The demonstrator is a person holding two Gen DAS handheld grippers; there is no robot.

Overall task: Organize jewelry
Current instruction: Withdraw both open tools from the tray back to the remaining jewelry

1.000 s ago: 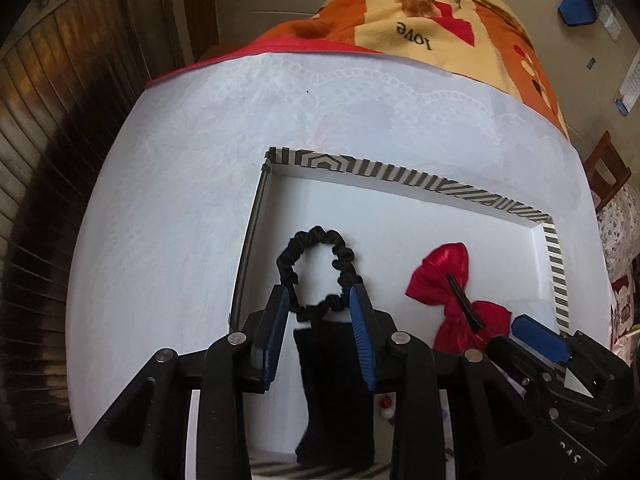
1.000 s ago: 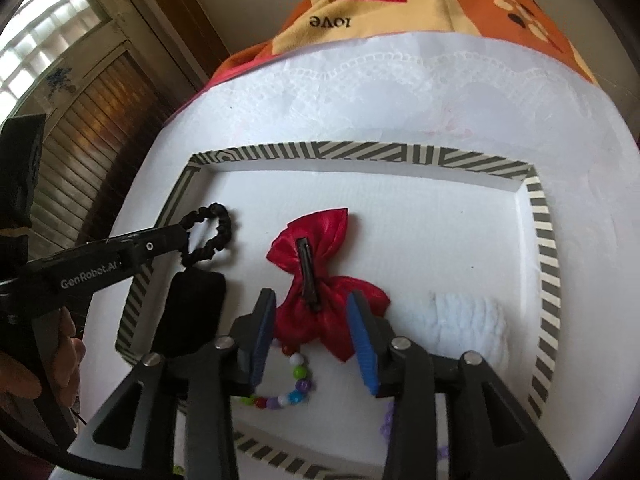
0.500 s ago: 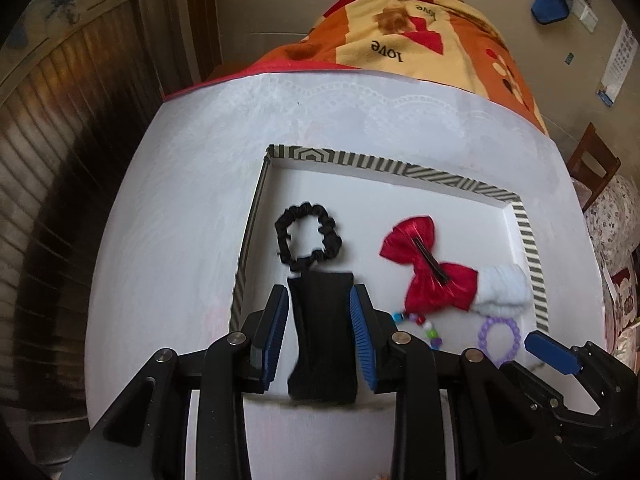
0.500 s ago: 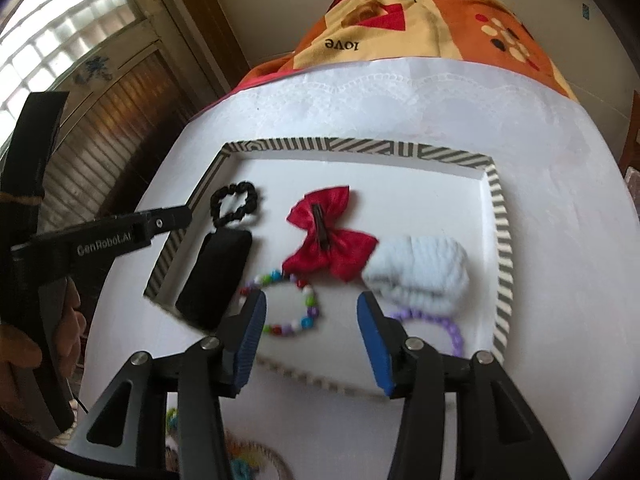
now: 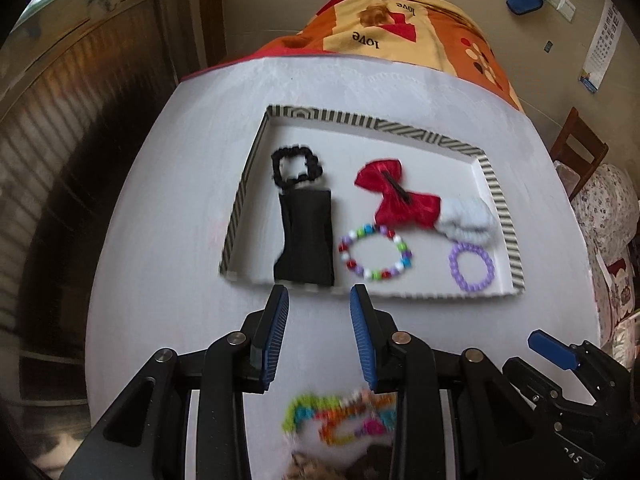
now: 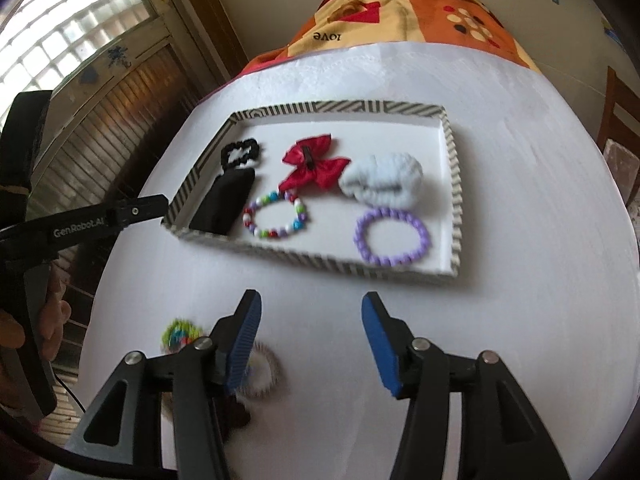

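Judging both empty, the right hand-held gripper [image 6: 310, 324], whose jaws have just been opening wide, and the narrower left hand-held gripper [image 5: 319, 314] hover over the white counter [image 6: 500, 184] before the striped tray [image 6: 450, 148], so fetching the blurred multicolored bracelet [image 5: 340, 420], lying crosswise, seems next.

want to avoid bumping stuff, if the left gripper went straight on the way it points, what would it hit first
Most likely the bare white table top just short of the striped tray. The left gripper is open with nothing between its fingers. Past that lies the tray's near rim, then the black pouch, though depth is hard to judge.
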